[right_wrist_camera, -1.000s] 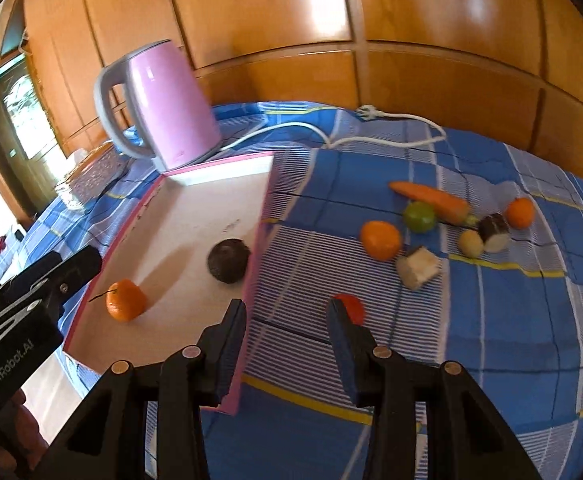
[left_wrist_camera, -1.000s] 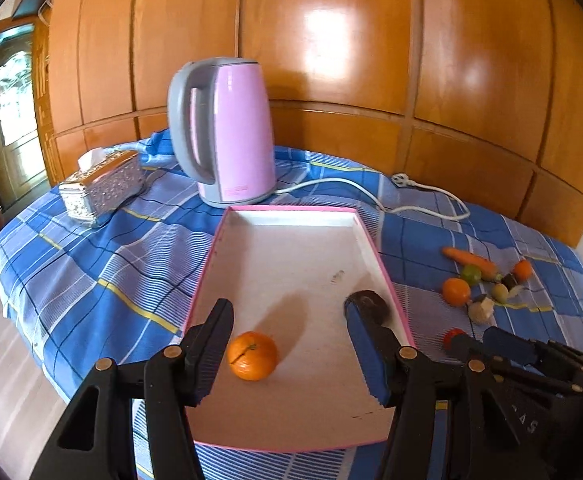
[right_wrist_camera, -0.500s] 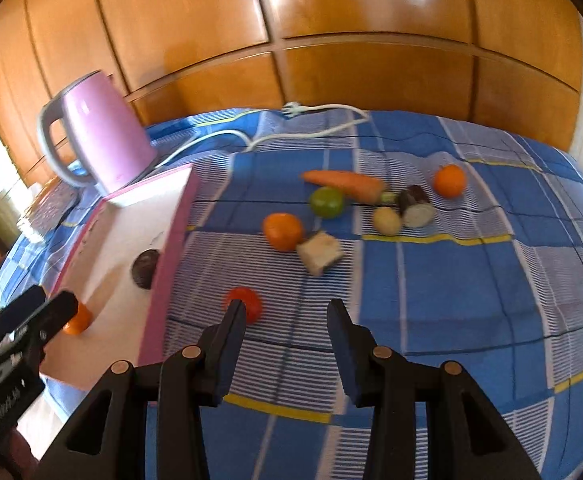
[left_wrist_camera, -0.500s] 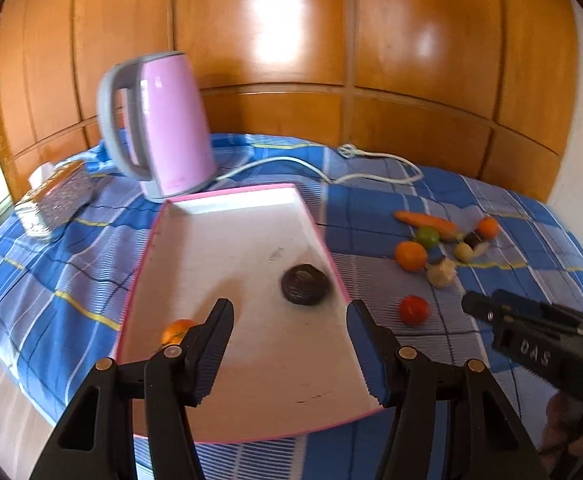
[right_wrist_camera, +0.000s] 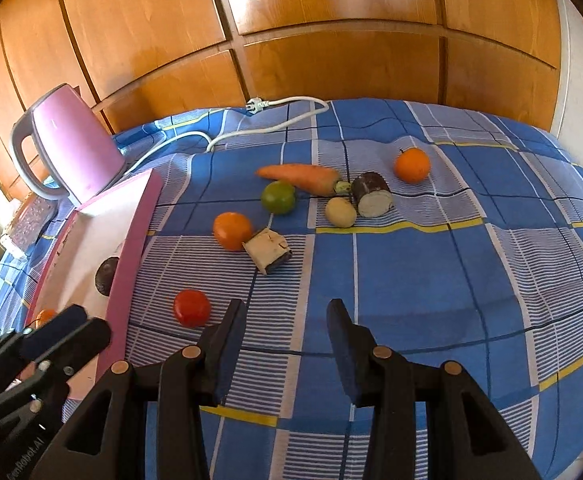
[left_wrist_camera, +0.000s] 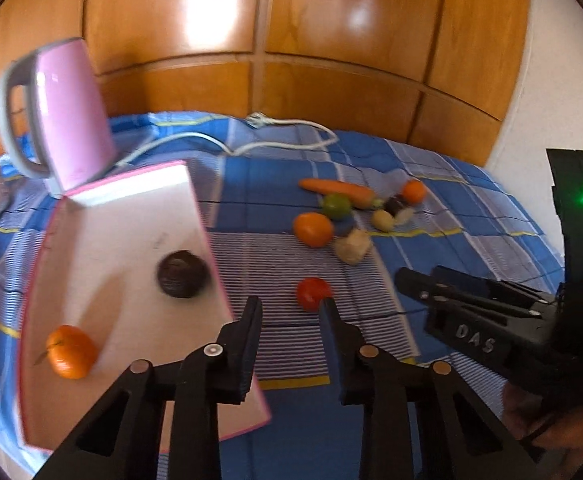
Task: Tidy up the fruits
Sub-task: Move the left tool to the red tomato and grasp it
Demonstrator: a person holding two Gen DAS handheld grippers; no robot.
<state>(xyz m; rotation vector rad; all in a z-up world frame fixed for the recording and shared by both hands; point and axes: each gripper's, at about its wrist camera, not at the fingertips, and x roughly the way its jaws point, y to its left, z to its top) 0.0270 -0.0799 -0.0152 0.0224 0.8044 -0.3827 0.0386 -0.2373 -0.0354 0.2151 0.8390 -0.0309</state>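
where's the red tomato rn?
The red tomato lies on the blue checked tablecloth, just right of the pink tray, directly ahead of the open left gripper and nearer than the orange.

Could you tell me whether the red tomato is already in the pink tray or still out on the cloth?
Out. The red tomato lies on the blue checked cloth, beside the pink tray.

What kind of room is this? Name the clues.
Probably a home room, perhaps a dining area: wood panelling behind a table under a blue checked cloth, with a pink kettle and its cord beside a tray and loose produce.
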